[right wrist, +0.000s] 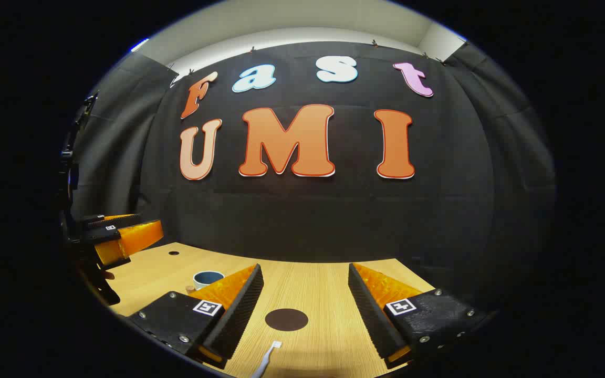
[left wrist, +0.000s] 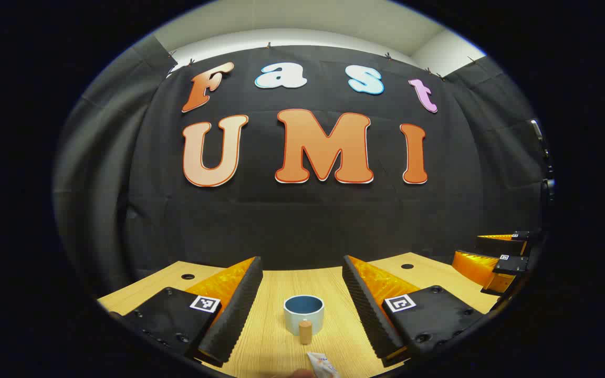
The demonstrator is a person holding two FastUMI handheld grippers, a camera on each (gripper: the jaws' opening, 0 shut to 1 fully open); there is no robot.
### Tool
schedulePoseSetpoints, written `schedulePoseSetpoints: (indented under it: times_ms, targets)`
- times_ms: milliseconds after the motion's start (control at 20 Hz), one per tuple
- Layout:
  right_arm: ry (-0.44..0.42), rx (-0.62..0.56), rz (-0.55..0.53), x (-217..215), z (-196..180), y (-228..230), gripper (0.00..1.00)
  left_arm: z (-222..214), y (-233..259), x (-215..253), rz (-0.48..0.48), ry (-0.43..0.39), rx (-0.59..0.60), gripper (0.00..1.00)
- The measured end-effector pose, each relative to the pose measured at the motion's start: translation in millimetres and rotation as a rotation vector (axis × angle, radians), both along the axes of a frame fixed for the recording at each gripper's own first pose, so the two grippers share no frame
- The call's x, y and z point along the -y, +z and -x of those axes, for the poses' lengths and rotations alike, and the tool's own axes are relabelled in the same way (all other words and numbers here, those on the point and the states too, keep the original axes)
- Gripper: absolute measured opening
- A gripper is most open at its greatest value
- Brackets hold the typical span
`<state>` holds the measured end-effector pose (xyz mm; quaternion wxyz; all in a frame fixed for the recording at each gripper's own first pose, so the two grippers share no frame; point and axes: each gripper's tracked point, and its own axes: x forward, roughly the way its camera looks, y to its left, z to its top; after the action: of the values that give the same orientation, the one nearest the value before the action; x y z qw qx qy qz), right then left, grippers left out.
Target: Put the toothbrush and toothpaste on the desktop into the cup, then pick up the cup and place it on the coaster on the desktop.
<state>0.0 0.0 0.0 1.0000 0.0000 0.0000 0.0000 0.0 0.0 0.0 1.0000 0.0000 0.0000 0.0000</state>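
Observation:
A pale cup (left wrist: 303, 313) with a dark blue inside and a wooden knob handle stands on the wooden desktop (left wrist: 276, 341), between and just beyond my left gripper's (left wrist: 301, 269) open fingers. The end of a toothpaste tube (left wrist: 323, 365) lies at the bottom edge, nearer than the cup. In the right gripper view, a round dark coaster (right wrist: 286, 319) lies between the spread fingers of my open right gripper (right wrist: 304, 270). A white toothbrush (right wrist: 267, 359) lies just in front of the coaster. The cup (right wrist: 208, 278) sits to the left, partly behind a finger.
The other gripper (left wrist: 497, 257) hovers at the desktop's right edge in the left gripper view, and the left one (right wrist: 118, 233) shows at the far left in the right gripper view. Small round holes (left wrist: 188, 276) mark the desktop's back corners. Black cloth closes the back.

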Motion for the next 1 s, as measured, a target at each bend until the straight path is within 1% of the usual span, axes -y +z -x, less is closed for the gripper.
schedulePoseSetpoints:
  times_ms: [150, 200, 350, 400, 450, 500, 550, 600, 700, 850, 1000]
  targets:
    - [0.009, 0.008, -0.002, -2, 0, 4, 0.98, -1, 2, -1, 0.007, 0.008, 0.0, 0.98]
    - [0.01, 0.009, 0.001, -3, -1, 5, 1.0, -2, 3, -1, 0.009, 0.008, -0.001, 0.98]
    - [0.016, 0.002, 0.011, -5, -2, 2, 1.0, -3, 1, -1, 0.008, 0.009, -0.004, 0.98]
    - [0.021, -0.002, 0.012, -7, -2, 0, 0.98, -2, 2, 0, 0.01, 0.004, -0.007, 0.98]
    - [0.023, -0.007, 0.012, -7, -2, 0, 0.98, -3, 0, 2, 0.01, 0.0, -0.011, 0.98]
    - [0.021, -0.011, 0.012, -7, -3, -1, 1.0, -3, 0, 1, 0.008, 0.002, -0.017, 0.98]
    - [0.015, -0.024, 0.015, -5, -5, -3, 1.0, -4, -5, -1, 0.004, 0.012, -0.031, 0.98]
    - [0.017, -0.04, 0.023, -7, -7, -4, 0.98, -5, -6, -3, 0.002, 0.017, -0.046, 0.98]
    - [0.022, -0.05, 0.048, -9, -7, -2, 0.98, -6, -9, -4, 0.018, 0.017, -0.069, 0.98]
    - [0.054, -0.075, 0.057, -17, -8, -2, 0.98, -6, -19, -7, 0.042, 0.014, -0.121, 0.98]
    - [0.085, -0.114, 0.044, -21, -7, -6, 0.98, -6, -36, -13, 0.031, 0.02, -0.202, 0.98]
